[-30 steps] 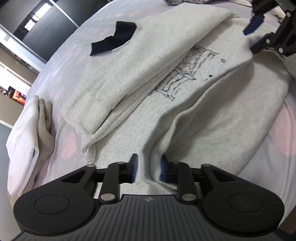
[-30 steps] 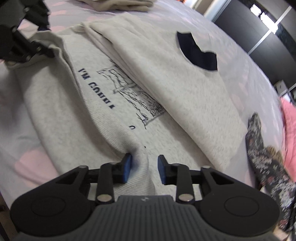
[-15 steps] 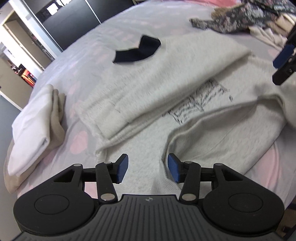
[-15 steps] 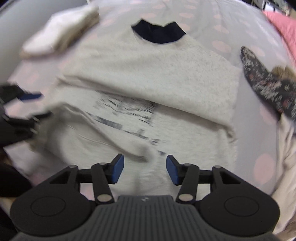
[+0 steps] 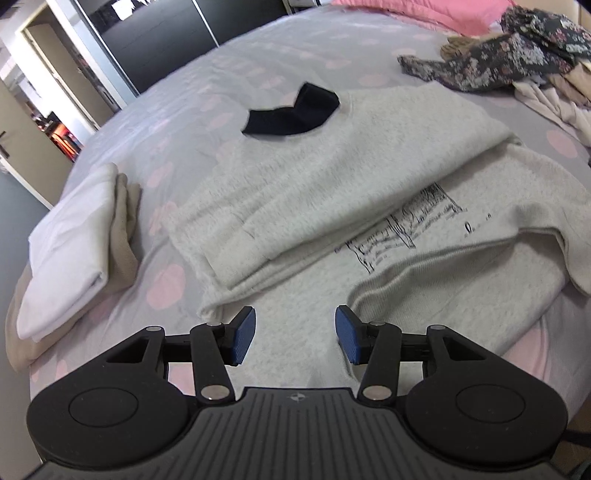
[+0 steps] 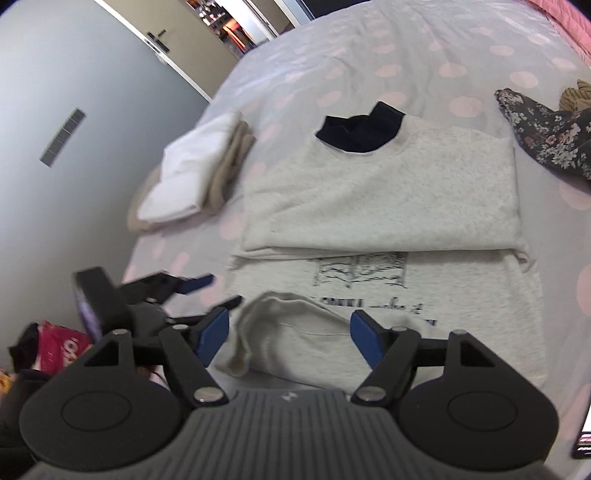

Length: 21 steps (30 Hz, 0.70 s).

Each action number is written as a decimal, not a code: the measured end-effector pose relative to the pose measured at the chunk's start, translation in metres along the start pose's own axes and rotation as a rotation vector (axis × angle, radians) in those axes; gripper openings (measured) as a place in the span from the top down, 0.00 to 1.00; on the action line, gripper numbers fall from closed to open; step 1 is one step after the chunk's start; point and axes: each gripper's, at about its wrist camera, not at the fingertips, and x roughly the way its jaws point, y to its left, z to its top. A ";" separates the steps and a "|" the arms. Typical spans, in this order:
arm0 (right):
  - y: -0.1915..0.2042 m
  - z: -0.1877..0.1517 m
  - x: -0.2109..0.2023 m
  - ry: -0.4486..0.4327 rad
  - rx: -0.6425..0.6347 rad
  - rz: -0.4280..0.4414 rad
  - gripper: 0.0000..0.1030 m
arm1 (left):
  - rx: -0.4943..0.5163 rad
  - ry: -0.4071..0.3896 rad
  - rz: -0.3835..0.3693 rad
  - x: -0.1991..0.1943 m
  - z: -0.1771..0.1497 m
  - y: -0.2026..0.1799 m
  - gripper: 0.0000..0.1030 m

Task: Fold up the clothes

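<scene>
Right wrist view: the grey sweatshirt lies part-folded on the bed, right gripper jaws opening, empty. Left gripper jaws spread, empty. Next, I judge, regrasping the near hem for another fold.

- We see soft, even daylight; shadows are faint.
- Fisheye bending curves the bed edges.
- The right wrist view is motion-blurred, and the doorway glares bright.

the sweatshirt lies on the bed, its upper half folded over the lower. left of it sits a folded stack; right, a crumpled pile.
</scene>
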 end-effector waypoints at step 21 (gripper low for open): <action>0.001 0.001 -0.002 -0.023 0.011 -0.001 0.27 | 0.315 0.152 -0.179 -0.006 -0.045 -0.046 0.50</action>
